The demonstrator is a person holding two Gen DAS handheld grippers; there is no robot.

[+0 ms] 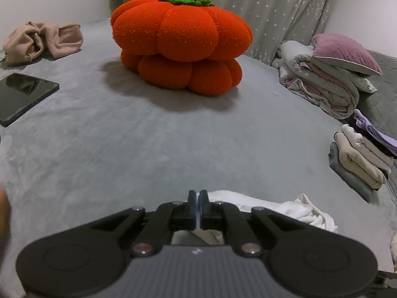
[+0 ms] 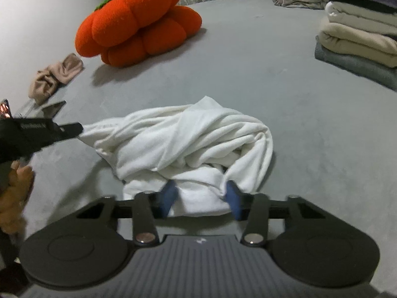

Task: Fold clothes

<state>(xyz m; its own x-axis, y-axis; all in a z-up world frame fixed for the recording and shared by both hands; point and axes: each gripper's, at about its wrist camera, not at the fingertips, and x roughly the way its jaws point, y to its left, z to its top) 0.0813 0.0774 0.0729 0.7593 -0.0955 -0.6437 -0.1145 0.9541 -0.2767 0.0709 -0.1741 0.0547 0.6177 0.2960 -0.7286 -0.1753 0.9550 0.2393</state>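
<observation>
Two grippers are working a crumpled white cotton garment (image 2: 188,139) lying on the grey plush bedcover (image 2: 310,124). Left gripper (image 1: 198,198) is pinching the garment's edge, jaws fully closed on it. Right gripper (image 2: 202,193) is straddling a near fold, blue pads (image 2: 170,193) part open, pressing unconfirmed. An orange pumpkin-shaped plush cushion (image 1: 181,42) is sitting well beyond.

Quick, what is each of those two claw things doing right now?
Left gripper: closed, pinching an edge of the white garment.
Right gripper: jaws apart around a fold of it, no firm grip visible.
</observation>
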